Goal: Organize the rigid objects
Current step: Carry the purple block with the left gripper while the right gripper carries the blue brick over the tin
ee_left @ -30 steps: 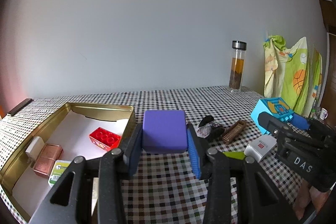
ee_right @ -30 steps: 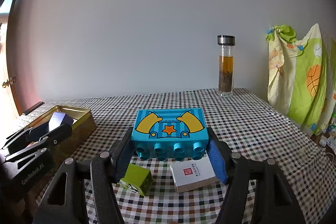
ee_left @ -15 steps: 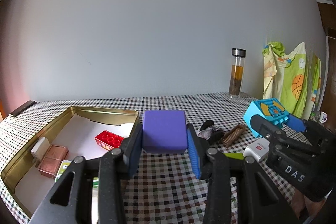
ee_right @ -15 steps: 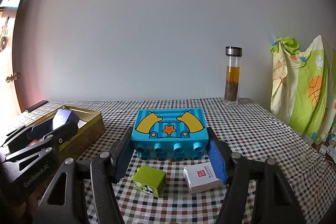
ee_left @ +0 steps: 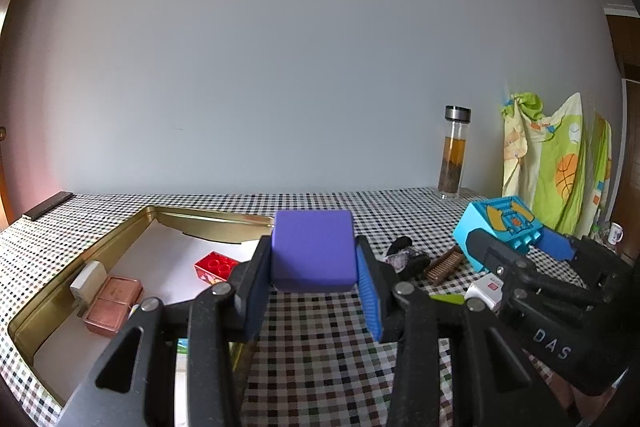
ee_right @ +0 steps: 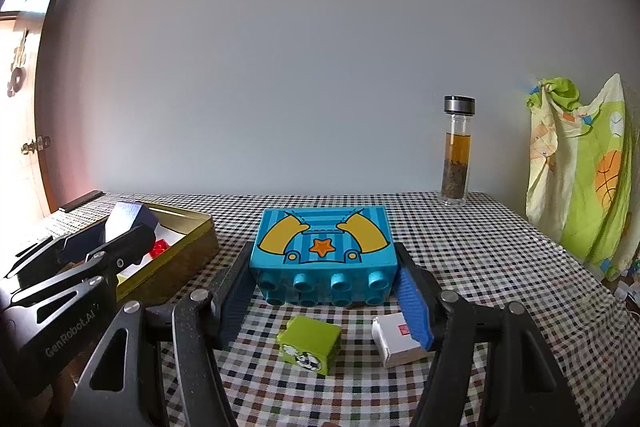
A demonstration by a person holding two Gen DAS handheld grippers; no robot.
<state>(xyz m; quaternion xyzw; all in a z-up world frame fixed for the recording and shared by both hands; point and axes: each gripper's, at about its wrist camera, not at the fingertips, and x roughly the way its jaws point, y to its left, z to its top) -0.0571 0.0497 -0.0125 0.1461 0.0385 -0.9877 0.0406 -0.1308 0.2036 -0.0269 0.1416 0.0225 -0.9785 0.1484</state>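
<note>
My left gripper (ee_left: pixel 314 289) is shut on a purple block (ee_left: pixel 313 250) and holds it above the table beside the gold tin tray (ee_left: pixel 120 239). The tray holds a red brick (ee_left: pixel 216 264), a copper-coloured box (ee_left: pixel 113 305) and a white plug (ee_left: pixel 88 277). My right gripper (ee_right: pixel 326 297) is shut on a large turquoise brick (ee_right: pixel 324 253) with yellow sleeves and an orange star, held above the table. Below it lie a green cube (ee_right: pixel 311 343) and a white box (ee_right: pixel 394 343). The turquoise brick also shows in the left wrist view (ee_left: pixel 500 227).
A glass bottle (ee_right: pixel 456 151) with brown liquid stands at the table's back right. A brown comb (ee_left: pixel 443 265) and a dark lump (ee_left: pixel 404 257) lie mid-table. A patterned cloth (ee_right: pixel 588 171) hangs off to the right. A checkered cloth (ee_right: pixel 480 267) covers the table.
Both grippers have risen with their blocks, so the table and tray sit lower in view. The green cube and white box have slid to the right under the right gripper.
</note>
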